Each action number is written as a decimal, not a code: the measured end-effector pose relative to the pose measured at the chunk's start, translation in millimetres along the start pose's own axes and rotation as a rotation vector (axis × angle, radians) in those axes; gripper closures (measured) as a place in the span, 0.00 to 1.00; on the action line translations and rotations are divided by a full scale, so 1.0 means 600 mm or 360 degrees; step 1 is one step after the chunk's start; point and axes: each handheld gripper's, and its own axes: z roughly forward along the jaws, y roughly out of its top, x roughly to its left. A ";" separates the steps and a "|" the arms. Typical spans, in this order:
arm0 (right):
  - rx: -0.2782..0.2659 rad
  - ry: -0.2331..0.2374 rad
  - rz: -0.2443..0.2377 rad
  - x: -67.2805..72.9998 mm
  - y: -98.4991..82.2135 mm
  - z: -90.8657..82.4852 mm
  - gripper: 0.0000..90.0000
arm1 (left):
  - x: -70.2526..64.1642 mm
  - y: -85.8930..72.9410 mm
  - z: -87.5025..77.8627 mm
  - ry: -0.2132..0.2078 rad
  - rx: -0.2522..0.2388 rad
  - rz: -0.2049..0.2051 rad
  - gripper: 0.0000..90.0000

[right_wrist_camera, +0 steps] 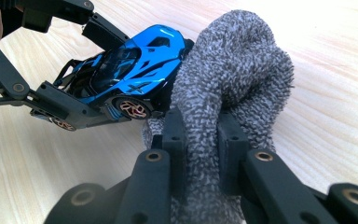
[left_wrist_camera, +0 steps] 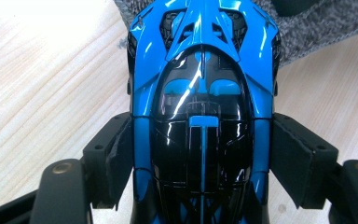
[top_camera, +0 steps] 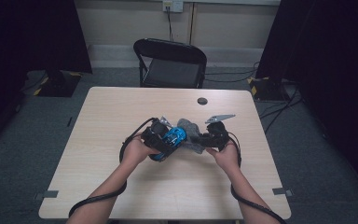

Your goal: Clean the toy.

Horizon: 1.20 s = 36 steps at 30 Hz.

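Two claws at work near the middle of the counter (top_camera: 121,112), one thing in each.

Left claw (left_wrist_camera: 200,154): clamped across the sides of a blue toy car (left_wrist_camera: 203,93), pads flat against both flanks just behind the cabin. In the right gripper view the car (right_wrist_camera: 130,70) hangs tilted, nose toward the cloth, its wheels seemingly clear of the wood.

Right claw (right_wrist_camera: 200,154): pinched tight on a bunched grey cloth (right_wrist_camera: 233,70), knitted and thick, with a fold of it squeezed between the pads. The cloth rises in a rounded lump above the pads and presses against the car's front end.

High view: both hands meet mid-counter, left claw (top_camera: 161,140) and right claw (top_camera: 212,137) close together, car (top_camera: 172,137) and cloth (top_camera: 189,130) touching between them.

Step in hand, as I judge it: wiping the car with the cloth, one claw holding it, the other working the rag. Contact is at the nose only.

Next move calls for: dragging the cloth back over the hood and roof while the left grip keeps the car from twisting. Glossy body, so a slip in the pads looks likely if pushed hard. Light pressure, short strokes, and turning the car to bring its flanks round.
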 end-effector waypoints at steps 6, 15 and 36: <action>0.0028 0.0017 -0.0015 0.002 -0.006 0.006 0.86 | 0.004 0.006 -0.004 -0.0002 -0.0021 -0.0009 0.31; 0.0068 0.0094 -0.0080 0.028 -0.008 0.026 0.86 | 0.013 0.022 -0.009 0.0003 -0.0046 -0.0046 0.31; 0.0134 0.0210 -0.0140 0.066 -0.028 0.065 0.86 | 0.023 0.034 0.001 0.0002 -0.0032 -0.0088 0.31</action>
